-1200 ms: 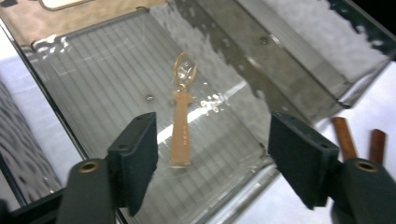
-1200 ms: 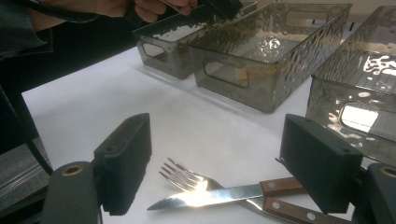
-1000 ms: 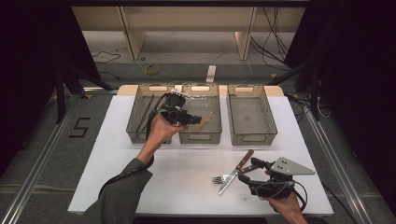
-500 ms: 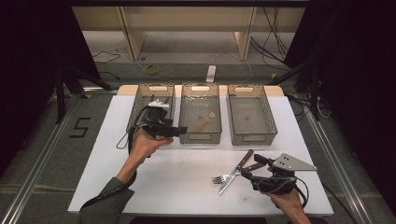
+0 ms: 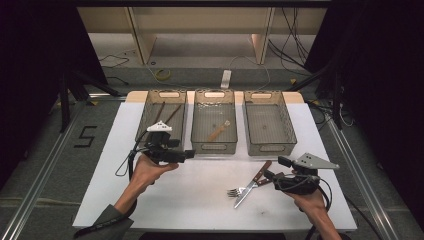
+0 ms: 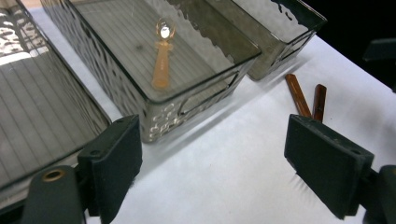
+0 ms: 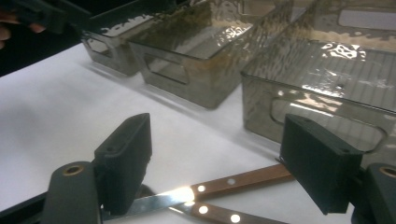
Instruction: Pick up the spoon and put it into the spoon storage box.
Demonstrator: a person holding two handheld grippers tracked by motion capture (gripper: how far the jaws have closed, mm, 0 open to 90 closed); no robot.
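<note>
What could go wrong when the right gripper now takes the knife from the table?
The knife lies crossed against the fork, so the open right gripper may pinch both or drag the fork along. Both lie flat on the table, so the jaws may slip off the thin handle.

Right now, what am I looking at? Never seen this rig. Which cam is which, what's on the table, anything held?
No robot arm here: a person holds a two-jaw gripper in each hand. The high view looks down on the white table; the other two cameras ride on the grippers and look along their black jaws.

The left gripper sits in front of the left bin, jaws open and just widened, nothing between them. The right gripper is open at the wooden handles of a knife and fork lying on the table, not gripping.

The left bin holds dark sticks, hard to identify; the middle bin holds a spoon; the right bin looks empty.
</note>
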